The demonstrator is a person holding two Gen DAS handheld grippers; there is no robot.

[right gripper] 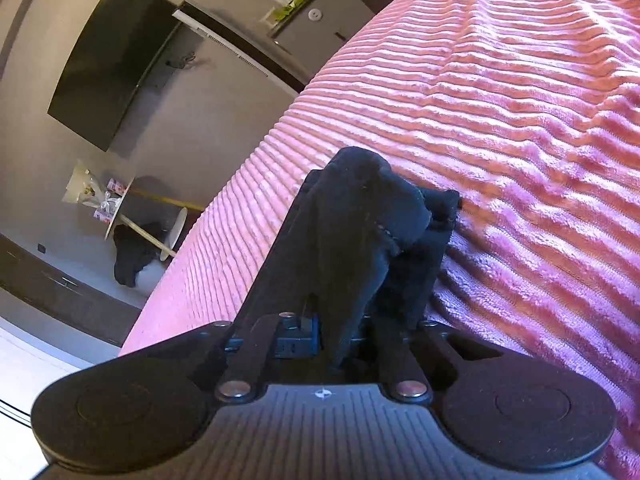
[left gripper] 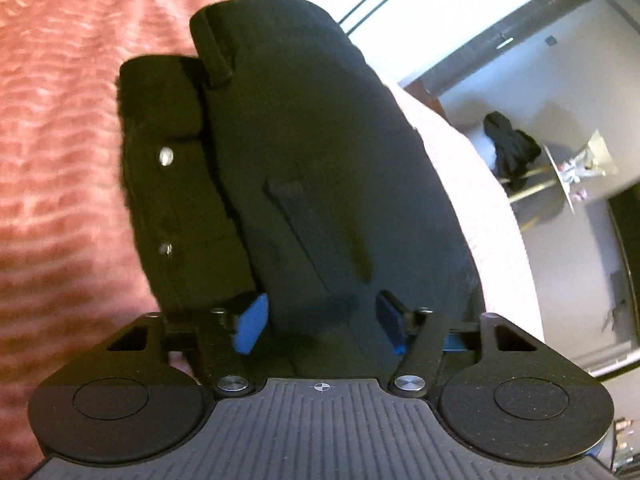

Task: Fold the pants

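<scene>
Pants [left gripper: 312,168]: black, lying on the bed's pink ribbed blanket [left gripper: 60,160] near its edge, with the waistband end, belt loops and metal buttons facing the left wrist camera.
Why there: the blanket gives a broad flat place to lay the cloth out and crease it; the floor and a small round table [right gripper: 120,208] show beyond the bed's edge.
Left hand-held gripper [left gripper: 316,320]: jaws spread wide, one blue pad [left gripper: 252,324] on each side of the cloth; the pads do not press on it, so nothing is gripped. It looks placed to take or to let go of the waistband; which of the two I cannot tell.
Right hand-held gripper [right gripper: 352,320]: nearly closed, pinching a bunched fold of the black fabric that rises ahead of the jaws, while the rest trails down to the blanket.
Why held so: in my judgement the right side keeps one corner lifted, so that the layer can be carried over and laid down evenly.
Stage: folding under way, not finished.
</scene>
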